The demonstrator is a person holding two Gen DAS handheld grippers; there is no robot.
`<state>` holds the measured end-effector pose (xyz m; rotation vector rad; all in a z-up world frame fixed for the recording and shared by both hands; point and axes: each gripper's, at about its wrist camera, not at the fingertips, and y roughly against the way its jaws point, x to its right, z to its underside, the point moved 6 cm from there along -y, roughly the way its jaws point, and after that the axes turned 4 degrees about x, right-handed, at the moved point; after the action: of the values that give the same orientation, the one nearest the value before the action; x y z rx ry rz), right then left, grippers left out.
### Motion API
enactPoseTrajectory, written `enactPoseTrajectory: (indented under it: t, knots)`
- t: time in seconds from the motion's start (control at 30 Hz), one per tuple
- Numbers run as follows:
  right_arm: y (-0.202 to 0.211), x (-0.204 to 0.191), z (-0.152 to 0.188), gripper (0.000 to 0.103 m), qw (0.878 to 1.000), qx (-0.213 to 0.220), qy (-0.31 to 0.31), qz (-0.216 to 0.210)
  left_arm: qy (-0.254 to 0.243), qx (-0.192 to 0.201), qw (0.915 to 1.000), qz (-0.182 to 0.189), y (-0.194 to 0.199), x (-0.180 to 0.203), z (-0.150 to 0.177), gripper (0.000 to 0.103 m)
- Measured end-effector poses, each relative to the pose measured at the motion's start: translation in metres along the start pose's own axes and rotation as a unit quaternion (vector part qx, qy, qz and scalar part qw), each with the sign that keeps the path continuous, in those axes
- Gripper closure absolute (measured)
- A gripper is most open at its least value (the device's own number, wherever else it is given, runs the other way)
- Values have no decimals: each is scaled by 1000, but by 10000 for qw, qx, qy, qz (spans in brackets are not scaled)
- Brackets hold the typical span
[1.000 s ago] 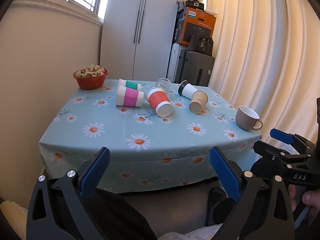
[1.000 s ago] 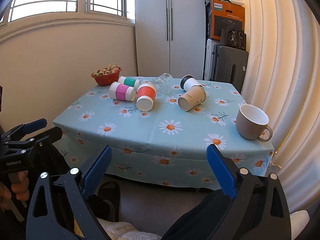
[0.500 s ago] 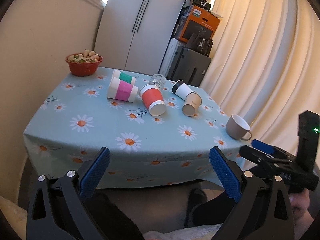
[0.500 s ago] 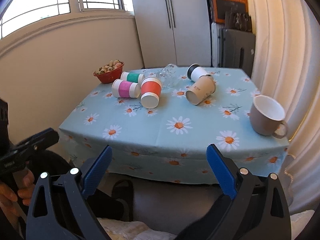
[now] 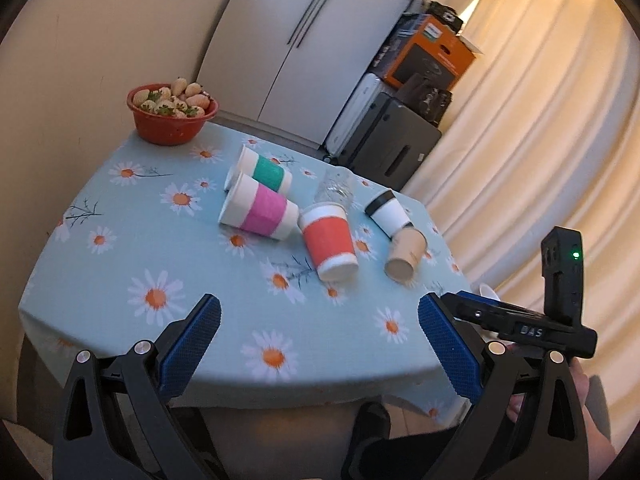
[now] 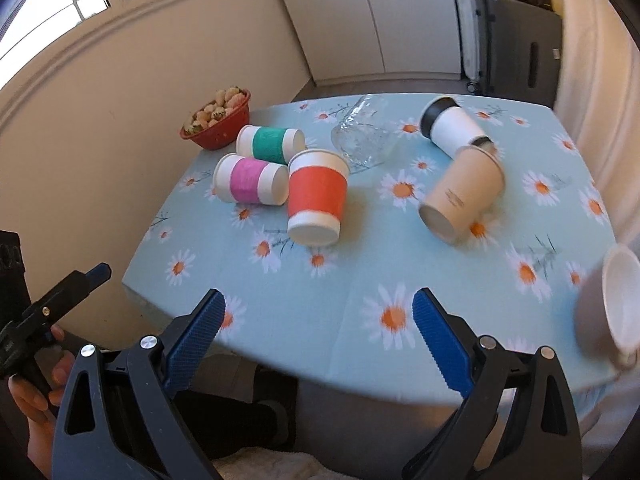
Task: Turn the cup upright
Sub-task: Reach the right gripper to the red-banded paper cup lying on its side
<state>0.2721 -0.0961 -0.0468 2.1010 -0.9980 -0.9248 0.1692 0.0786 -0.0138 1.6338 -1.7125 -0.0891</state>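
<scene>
Several cups lie on their sides on the daisy tablecloth (image 5: pixel 120 240): an orange-banded cup (image 5: pixel 329 242) (image 6: pixel 316 196), a pink-banded cup (image 5: pixel 260 212) (image 6: pixel 250 180), a green-banded cup (image 5: pixel 264 170) (image 6: pixel 272 142), a tan paper cup (image 5: pixel 406 258) (image 6: pixel 464 196), a white cup with a black lid (image 5: pixel 388 212) (image 6: pixel 452 128) and a clear glass (image 5: pixel 336 188) (image 6: pixel 366 140). My left gripper (image 5: pixel 318 320) is open and empty over the table's near edge. My right gripper (image 6: pixel 318 316) is open and empty, short of the orange cup.
A red bowl of strawberries (image 5: pixel 172 114) (image 6: pixel 218 120) stands at the far left corner. A grey mug (image 6: pixel 612 304) stands upright at the table's right edge. Cupboards (image 5: pixel 288 44), suitcases (image 5: pixel 392 140) and a curtain (image 5: pixel 540 120) lie beyond the table.
Both grippers have moved forward and up towards the table, so the cups look larger and are seen more from above. Both stay open. The cups have not moved.
</scene>
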Motion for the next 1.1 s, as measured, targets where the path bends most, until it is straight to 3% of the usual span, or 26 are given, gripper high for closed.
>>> enactPoseTrajectory:
  t: [0.23,0.53,0.8,1.0,1.1]
  knots:
    - [-54,0,-51,9,9979,-582,-29,-280,326,-268,9991,92,-41,-15,-22,7]
    - [-123,7,-88,10,9887,-1371,-259,-552,830,-636,9941,277,-85,-34,-32,7]
    - [-163,9,-88,21,9809,-1905,-105,-379,1047,-838,9903,352,-100,-37,-32,7]
    - [-177,10,-83,21,9776,-2085,-66,-289,1210,-962,9875,302,-106,-45,-25,7]
    - [-184,11,-81,32,9758,-2154,-150,-332,1274,-959,9867,321,-104,-47,-23,7]
